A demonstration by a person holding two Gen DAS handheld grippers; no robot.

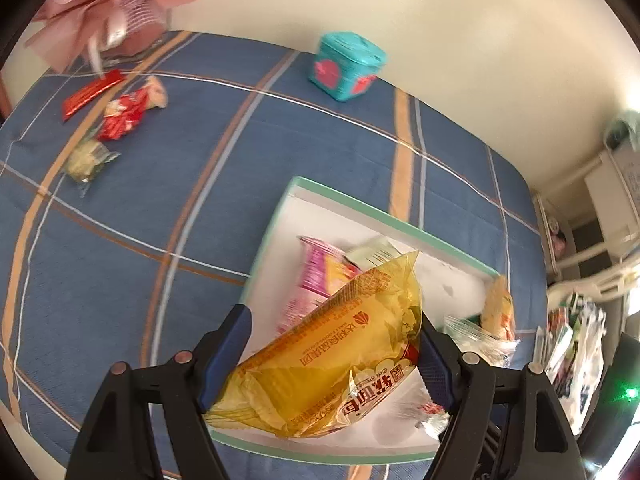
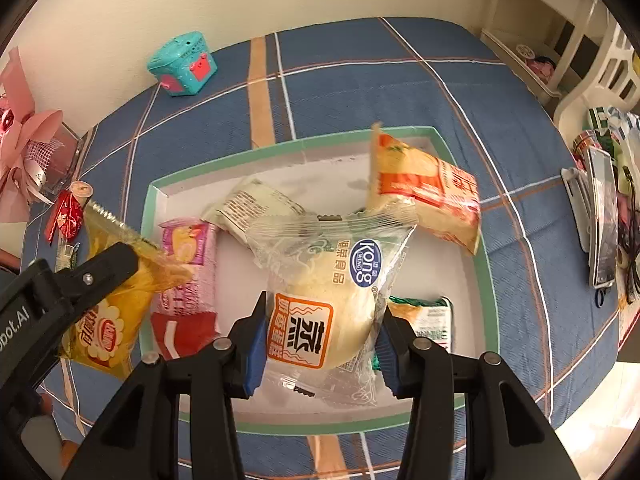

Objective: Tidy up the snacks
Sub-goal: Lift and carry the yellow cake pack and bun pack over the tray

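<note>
My left gripper (image 1: 332,364) is shut on a yellow snack bag (image 1: 340,344), its blue pads pressing both sides. It hangs over the near left edge of a white box with a green rim (image 1: 360,208). In the right wrist view the left gripper's black finger (image 2: 108,268) and the yellow bag (image 2: 108,320) show at the box's left side. My right gripper (image 2: 320,344) is shut on a clear-wrapped bun packet (image 2: 324,300), held above the box's (image 2: 486,280) middle. Inside lie a pink packet (image 2: 188,272), a white packet (image 2: 256,204), an orange-and-cream packet (image 2: 424,188) and a green packet (image 2: 428,316).
On the blue plaid cloth at the far left lie a red packet (image 1: 120,116), a red strip (image 1: 92,92) and a pale packet (image 1: 88,162). A teal tin (image 1: 346,66) stands by the wall. A pink bouquet (image 1: 112,8) fills the left corner. Clutter lines the cloth's right edge (image 2: 600,216).
</note>
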